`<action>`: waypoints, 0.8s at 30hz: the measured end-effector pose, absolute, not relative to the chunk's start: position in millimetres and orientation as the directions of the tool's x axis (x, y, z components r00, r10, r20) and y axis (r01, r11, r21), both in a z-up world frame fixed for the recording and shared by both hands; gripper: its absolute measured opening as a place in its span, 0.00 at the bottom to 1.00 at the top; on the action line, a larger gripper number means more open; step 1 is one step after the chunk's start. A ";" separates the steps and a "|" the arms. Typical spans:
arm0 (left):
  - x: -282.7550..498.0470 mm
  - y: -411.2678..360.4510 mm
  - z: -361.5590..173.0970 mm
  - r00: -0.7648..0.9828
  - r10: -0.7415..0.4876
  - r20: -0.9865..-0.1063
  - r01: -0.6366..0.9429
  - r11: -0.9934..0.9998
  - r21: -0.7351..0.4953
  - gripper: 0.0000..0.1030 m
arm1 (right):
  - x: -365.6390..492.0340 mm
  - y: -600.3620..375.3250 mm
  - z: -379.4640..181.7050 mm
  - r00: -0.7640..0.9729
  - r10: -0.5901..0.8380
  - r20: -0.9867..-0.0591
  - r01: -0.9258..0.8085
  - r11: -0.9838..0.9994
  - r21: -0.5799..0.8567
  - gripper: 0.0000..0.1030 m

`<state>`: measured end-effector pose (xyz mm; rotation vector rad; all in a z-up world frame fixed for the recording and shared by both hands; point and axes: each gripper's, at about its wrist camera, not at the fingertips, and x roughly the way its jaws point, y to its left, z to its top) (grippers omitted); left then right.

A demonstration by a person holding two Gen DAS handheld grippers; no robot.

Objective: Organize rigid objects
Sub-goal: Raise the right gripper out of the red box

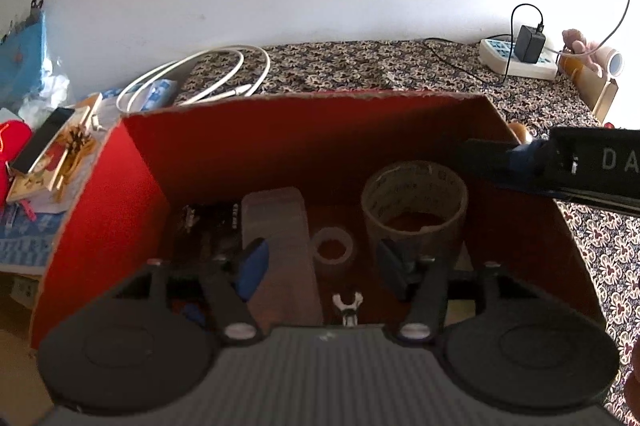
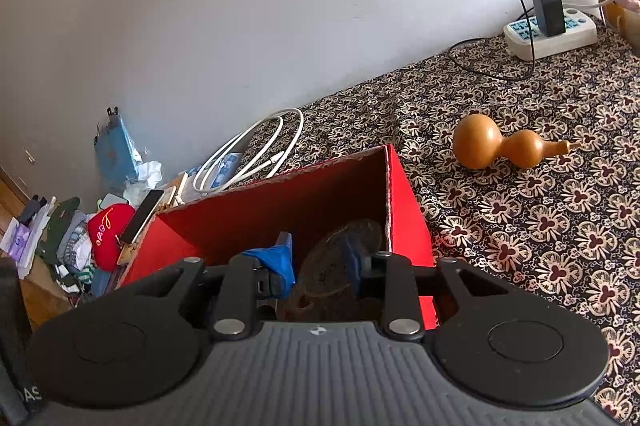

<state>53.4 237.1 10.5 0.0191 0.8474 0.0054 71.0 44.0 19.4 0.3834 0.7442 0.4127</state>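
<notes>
A red cardboard box (image 1: 224, 162) with its top open sits on a cloth printed with dark and cream flowers (image 2: 540, 226). Both hand-held grippers reach over it.

The left gripper (image 1: 322, 262) hangs above the inside of the box with its blue-padded jaws spread apart and nothing pinched between them. On the box floor below lie a clear plastic case (image 1: 280, 238), a small roll of clear tape (image 1: 334, 250) just beside it, and a wide roll of brown packing tape (image 1: 414, 204) standing on its edge-ring toward the right wall. Print runs round the inside of the brown roll but is too blurred to read. A dark item sits at the left of the box floor – I cannot tell what it is.

The right gripper (image 2: 320, 258) points into the box's near right corner; its jaws stand apart, the brown roll showing between and behind them, untouched as far as the view shows. Seen from the left camera, its black body carries white letters "DA".

Outside the box, a tan bottle gourd (image 2: 504, 146) lies on its side on the cloth, well apart to the right. Near the wall are a white power strip (image 2: 552, 34) with a black charger plugged in, a coiled white cable (image 2: 256, 150), and – left of the box – a red heart cushion (image 2: 108, 230) lettered "Love" with a phone (image 2: 142, 210) beside it.
</notes>
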 end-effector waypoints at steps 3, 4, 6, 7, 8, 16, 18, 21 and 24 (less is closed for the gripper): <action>49.8 236.8 12.3 0.657 0.023 -0.754 -0.004 1.000 0.027 0.60 | 65.3 43.9 21.5 0.666 0.486 -0.566 -0.229 0.855 0.464 0.11; 48.3 236.3 13.5 0.656 0.029 -0.754 -0.008 0.999 0.032 0.61 | 63.1 43.5 22.3 0.666 0.486 -0.566 -0.231 0.856 0.463 0.11; 44.9 235.7 15.8 0.655 0.041 -0.754 -0.015 0.999 0.042 0.62 | 58.1 42.3 24.2 0.669 0.487 -0.562 -0.233 0.855 0.463 0.11; 43.4 235.5 17.1 0.655 0.044 -0.754 -0.017 0.999 0.043 0.62 | 55.5 42.0 25.0 0.670 0.486 -0.561 -0.234 0.855 0.462 0.11; 41.5 235.5 18.5 0.655 0.046 -0.754 -0.020 0.999 0.043 0.63 | 53.4 41.5 25.8 0.672 0.486 -0.560 -0.235 0.856 0.461 0.11; 21.0 233.6 29.3 0.660 0.068 -0.748 -0.038 0.998 0.057 0.65 | 31.2 39.4 28.4 0.679 0.484 -0.552 -0.249 0.859 0.447 0.11; 17.2 233.0 31.6 0.661 0.075 -0.747 -0.043 0.997 0.061 0.65 | 26.1 38.6 29.3 0.682 0.484 -0.548 -0.252 0.859 0.446 0.11; 11.7 231.7 34.8 0.661 0.082 -0.746 -0.047 0.997 0.068 0.65 | 18.3 36.0 30.8 0.692 0.474 -0.544 -0.248 0.865 0.437 0.11; 7.2 230.3 38.4 0.663 0.074 -0.745 -0.046 0.997 0.057 0.65 | 11.0 32.1 30.8 0.699 0.465 -0.543 -0.239 0.868 0.436 0.11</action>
